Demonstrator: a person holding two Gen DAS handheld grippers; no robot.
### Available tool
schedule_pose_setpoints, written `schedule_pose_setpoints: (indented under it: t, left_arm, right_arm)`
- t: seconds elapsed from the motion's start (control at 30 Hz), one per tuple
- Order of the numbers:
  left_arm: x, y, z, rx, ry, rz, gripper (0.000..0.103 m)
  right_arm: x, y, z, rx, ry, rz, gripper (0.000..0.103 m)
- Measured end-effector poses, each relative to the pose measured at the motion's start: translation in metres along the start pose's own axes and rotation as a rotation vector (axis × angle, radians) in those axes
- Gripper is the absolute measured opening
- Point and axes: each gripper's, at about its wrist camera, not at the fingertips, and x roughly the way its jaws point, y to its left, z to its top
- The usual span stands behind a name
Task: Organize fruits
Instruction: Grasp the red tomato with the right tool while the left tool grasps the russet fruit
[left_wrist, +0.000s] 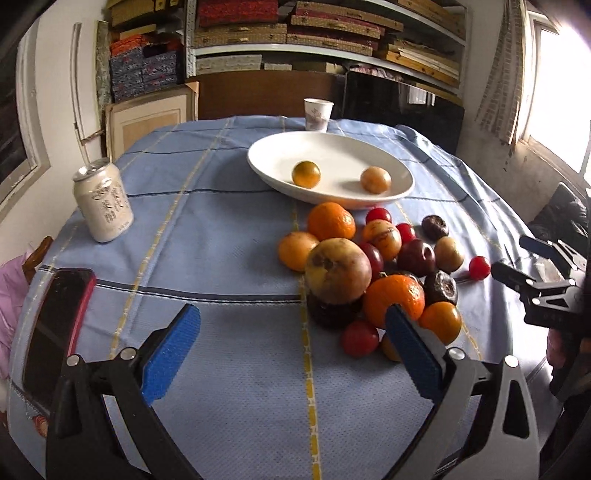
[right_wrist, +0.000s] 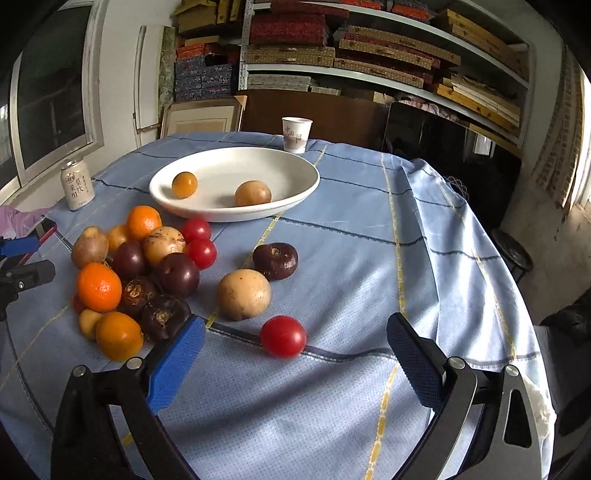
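Plate (right_wrist: 295, 192): white, oval, shallow, upright on the blue cloth, at the far side of the fruit.
In plate: a small orange-yellow fruit (right_wrist: 184, 184) on my left and a tan round fruit (right_wrist: 253, 193) on my right, apart from each other.
Fruit pile (right_wrist: 136, 273): oranges, dark purple plums, brown wrinkled fruits and red tomatoes, touching one another on the cloth just before the plate.
Strays: large tan fruit (right_wrist: 243, 294), dark wrinkled fruit (right_wrist: 276, 260) and red tomato (right_wrist: 283, 336), beside the pile.

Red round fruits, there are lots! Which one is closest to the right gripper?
The small red round fruit lying alone on the blue tablecloth, just ahead of the open right gripper. The other red ones sit back beside the fruit pile.
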Motion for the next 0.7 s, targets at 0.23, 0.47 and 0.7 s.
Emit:
schedule_pose_setpoints:
  t: [0.23, 0.47, 0.7]
  left_arm:
    - [0.006, -0.01, 0.006, 0.055, -0.013, -0.019, 0.098]
    - [0.016, -0.014, 0.016, 0.083, -0.014, -0.052, 0.098]
    - [0.028, -0.013, 0.026, 0.066, 0.0, -0.071, 0.098]
  right_arm:
    - [0.014, -0.004, 0.002, 0.005, 0.053, 0.039, 0.086]
    - [0.025, -0.006, 0.0, 0.016, 0.094, 0.07, 0.075]
    - [0.027, -0.006, -0.001, 0.014, 0.102, 0.088, 0.075]
